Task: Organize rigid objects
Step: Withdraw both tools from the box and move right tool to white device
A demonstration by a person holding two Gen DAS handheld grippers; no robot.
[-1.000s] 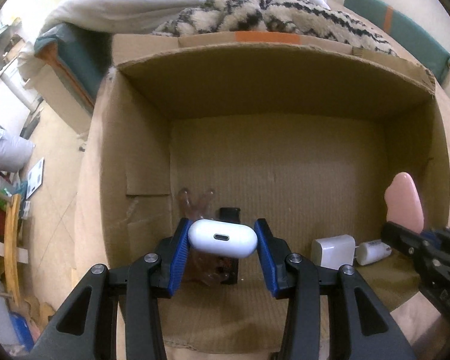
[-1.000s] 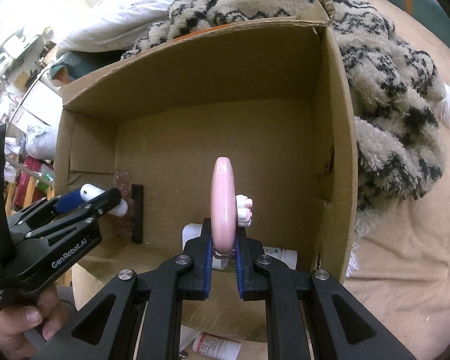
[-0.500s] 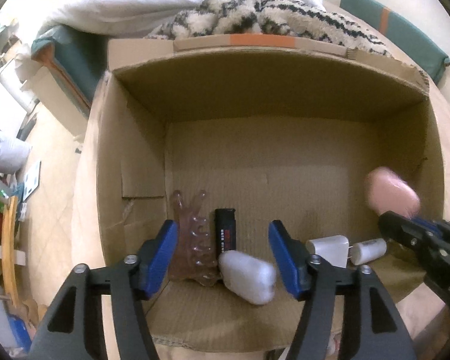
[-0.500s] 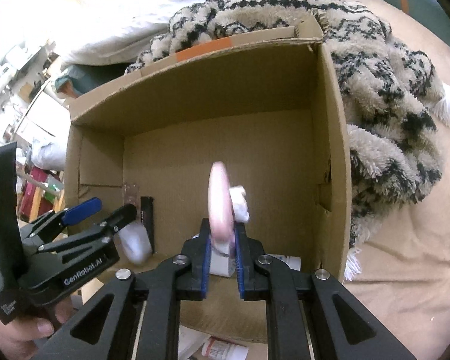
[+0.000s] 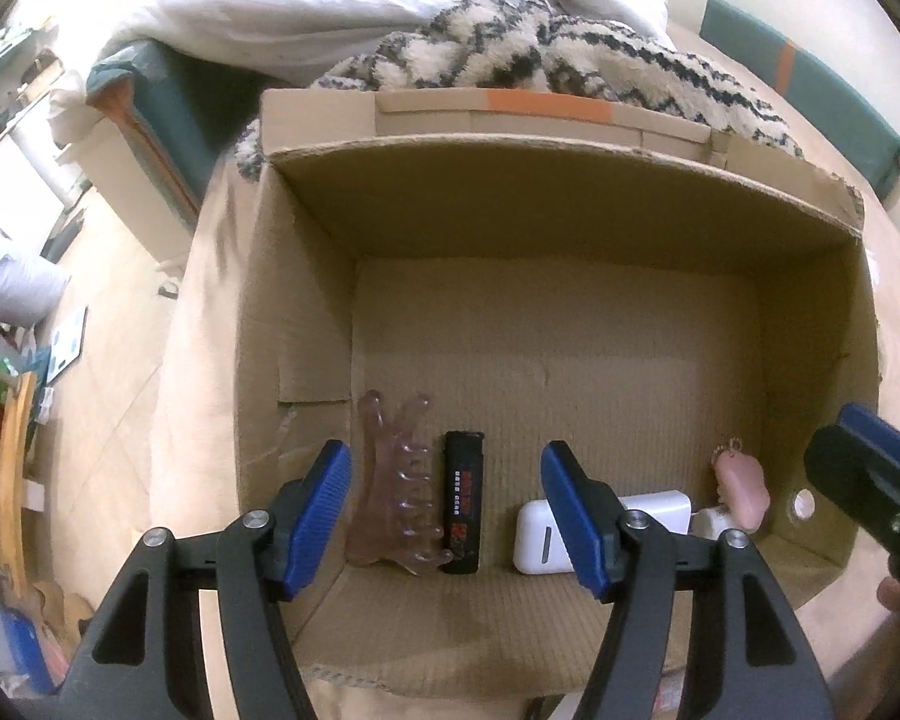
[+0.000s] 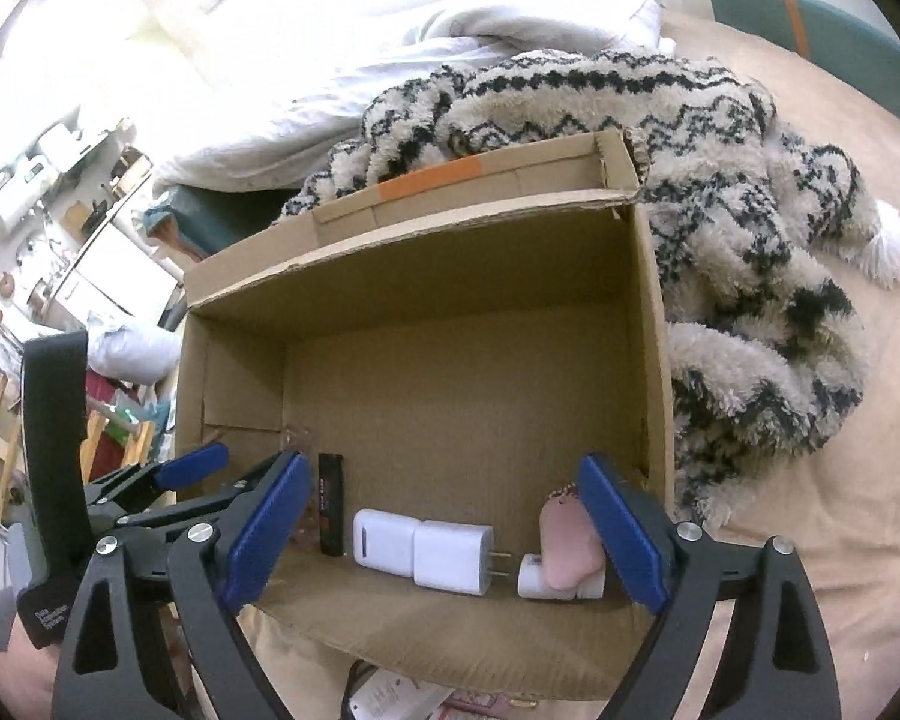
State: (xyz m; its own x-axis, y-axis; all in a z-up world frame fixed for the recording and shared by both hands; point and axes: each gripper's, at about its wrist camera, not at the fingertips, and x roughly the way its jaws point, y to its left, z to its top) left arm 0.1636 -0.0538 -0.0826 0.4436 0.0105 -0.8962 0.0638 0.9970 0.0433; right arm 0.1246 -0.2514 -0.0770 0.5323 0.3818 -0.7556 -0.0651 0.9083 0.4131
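Both drops are done: the left gripper (image 5: 444, 519), jaws apart and empty, has released the white oblong plastic earbud case (image 5: 540, 540) below it, while the right gripper's (image 6: 444, 531) jaws are opening off the pink foot-shaped charm (image 6: 564, 546), both now inside the brown cardboard box (image 5: 570, 192).

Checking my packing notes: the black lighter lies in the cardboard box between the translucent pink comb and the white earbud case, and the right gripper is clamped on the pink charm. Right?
Not quite. The right gripper is opening, and the pink charm lies loose in the cardboard box, as the right wrist view shows. The black lighter does lie between the translucent pink comb and the white earbud case.

Both wrist views, steeply down, probably close, cardboard box (image 5: 306, 360)
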